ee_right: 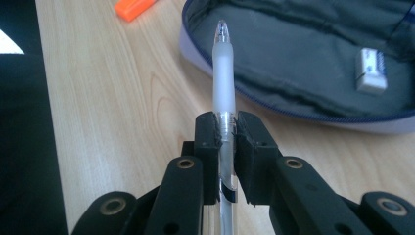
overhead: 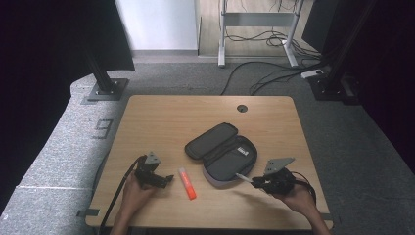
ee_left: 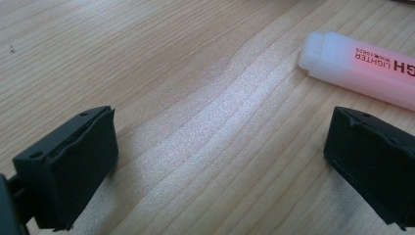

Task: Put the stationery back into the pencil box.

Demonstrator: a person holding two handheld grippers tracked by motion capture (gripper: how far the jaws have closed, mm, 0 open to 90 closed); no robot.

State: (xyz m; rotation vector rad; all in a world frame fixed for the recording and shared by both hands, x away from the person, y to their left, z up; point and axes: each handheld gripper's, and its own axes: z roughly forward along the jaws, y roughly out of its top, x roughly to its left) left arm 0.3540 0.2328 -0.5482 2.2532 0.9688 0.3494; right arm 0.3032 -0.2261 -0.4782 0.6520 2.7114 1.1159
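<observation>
The right gripper (ee_right: 226,128) clamps a clear pen (ee_right: 223,73), tip at 12 o'clock over the open pencil case's (overhead: 222,152) near rim. At 9 o'clock, past bare wood, lies an orange highlighter (overhead: 187,183); beyond it the left gripper (overhead: 166,179) rests wide-jawed near the table's (overhead: 161,112) front edge.

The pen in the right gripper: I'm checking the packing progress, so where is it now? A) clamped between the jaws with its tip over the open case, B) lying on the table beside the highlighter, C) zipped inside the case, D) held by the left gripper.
A: the right gripper is shut on the pen, whose tip points over the rim of the open pencil case.
</observation>
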